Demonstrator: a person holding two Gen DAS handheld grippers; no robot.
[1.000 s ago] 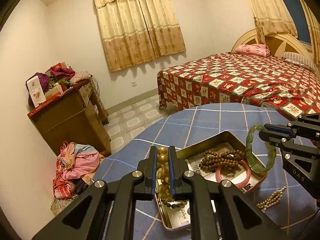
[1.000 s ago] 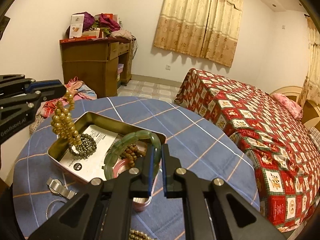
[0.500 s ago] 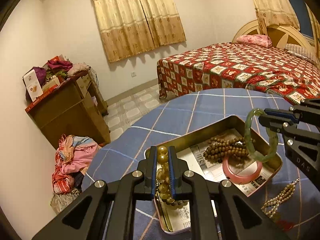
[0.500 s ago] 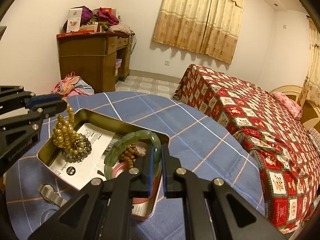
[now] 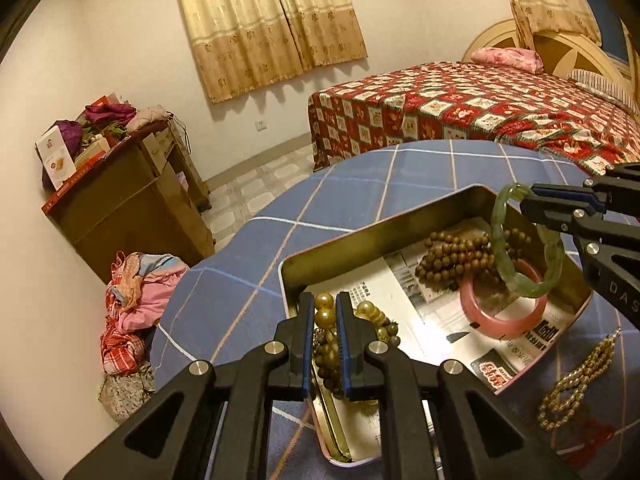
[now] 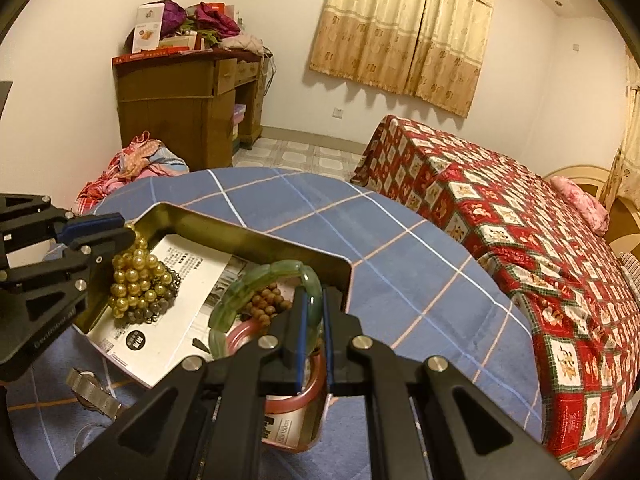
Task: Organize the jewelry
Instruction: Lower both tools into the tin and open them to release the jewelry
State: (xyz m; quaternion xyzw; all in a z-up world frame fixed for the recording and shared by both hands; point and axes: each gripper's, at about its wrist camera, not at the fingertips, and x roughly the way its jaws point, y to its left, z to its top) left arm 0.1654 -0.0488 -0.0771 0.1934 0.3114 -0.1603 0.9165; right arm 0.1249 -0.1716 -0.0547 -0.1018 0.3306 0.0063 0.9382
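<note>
An open metal tin (image 5: 384, 227) (image 6: 256, 236) lined with printed paper sits on the blue checked table. My left gripper (image 5: 325, 312) (image 6: 120, 236) is shut on a golden bead bracelet (image 5: 325, 312) (image 6: 134, 280) whose lower end rests on dark beads in the tin's near-left corner. My right gripper (image 6: 313, 304) (image 5: 528, 196) is shut on a green jade bangle (image 6: 256, 288) (image 5: 520, 256) and holds it just over a pink bangle (image 5: 502, 312) (image 6: 296, 392) and brown wooden beads (image 5: 456, 256) (image 6: 266, 302) in the tin.
A gold bead strand (image 5: 576, 384) lies on the cloth right of the tin. A metal watch (image 6: 90, 390) lies on the cloth in front of it. A bed (image 6: 520, 248) stands to the right. A wooden desk (image 6: 180, 104) and clothes pile (image 5: 136, 300) stand beyond the table's edge.
Both grippers have come down towards the tin. The golden beads now rest low in its corner, and the green bangle hangs just over the pink one.
</note>
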